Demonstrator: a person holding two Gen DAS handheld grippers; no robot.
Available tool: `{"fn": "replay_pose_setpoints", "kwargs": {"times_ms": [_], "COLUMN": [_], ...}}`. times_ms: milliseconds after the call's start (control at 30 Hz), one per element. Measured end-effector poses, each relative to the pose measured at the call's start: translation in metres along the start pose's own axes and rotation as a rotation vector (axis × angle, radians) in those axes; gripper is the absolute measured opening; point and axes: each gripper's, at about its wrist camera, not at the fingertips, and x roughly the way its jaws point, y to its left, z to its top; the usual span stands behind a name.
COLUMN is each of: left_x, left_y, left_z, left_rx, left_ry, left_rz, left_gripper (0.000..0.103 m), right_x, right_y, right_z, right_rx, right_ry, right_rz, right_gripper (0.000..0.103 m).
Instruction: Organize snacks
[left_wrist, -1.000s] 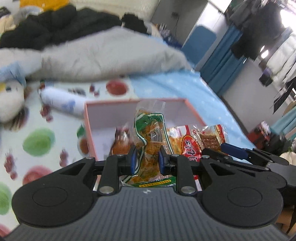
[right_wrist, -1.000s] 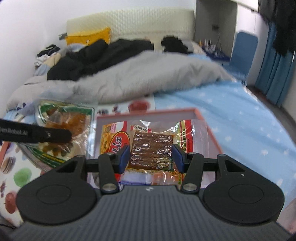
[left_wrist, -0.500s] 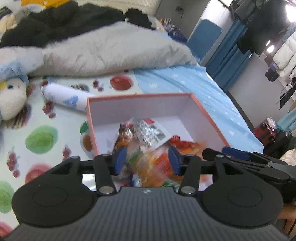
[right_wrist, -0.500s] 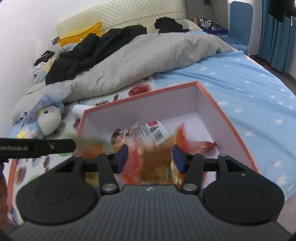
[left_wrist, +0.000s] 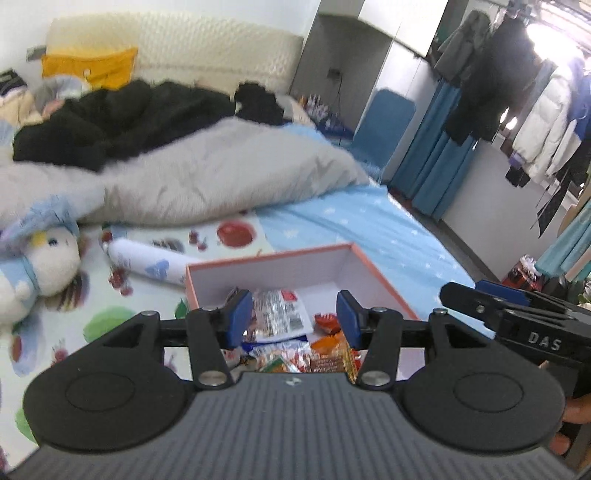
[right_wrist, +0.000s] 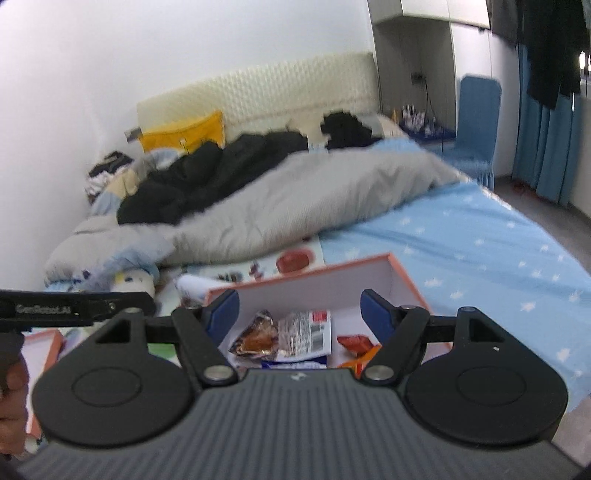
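An orange-rimmed box (left_wrist: 384, 280) with a white inside lies on the bed; it also shows in the right wrist view (right_wrist: 406, 277). Several snack packets lie in it: a silver packet (left_wrist: 280, 314), orange and red packets (left_wrist: 325, 350), a brown snack in clear wrap (right_wrist: 255, 336), a small red packet (right_wrist: 354, 341). My left gripper (left_wrist: 294, 314) is open and empty above the box. My right gripper (right_wrist: 300, 310) is open and empty above the box. Each gripper shows at the edge of the other's view.
A grey duvet (left_wrist: 221, 177) and black clothes (left_wrist: 122, 118) cover the far bed. A plush toy (left_wrist: 40, 258) and a white roll (left_wrist: 147, 264) lie left of the box on a fruit-print sheet. Blue star sheet (right_wrist: 480, 240) lies right. Blue chair (right_wrist: 476, 122) beyond.
Both grippers opened and dropped their snack packets into the box, then lifted and pulled back from it.
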Motion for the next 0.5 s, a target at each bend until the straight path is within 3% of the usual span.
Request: {"fn": "replay_pose_setpoints", "kwargs": {"times_ms": [200,500], "left_x": [-0.046,-0.094], "left_y": [-0.010,-0.021], "left_z": [-0.007,-0.037], "left_rx": [0.012,0.014], "left_ry": [-0.072,-0.116], "left_rz": [-0.003,-0.015], "left_gripper": [0.056,0.056], "right_x": [-0.041,-0.086], "right_y": [0.008,0.023], "right_z": [0.002,-0.015], "right_rx": [0.003,-0.052], "right_ry": [-0.075,-0.134], "right_rz": [0.017,0.006], "right_gripper": [0.074,0.074]}}
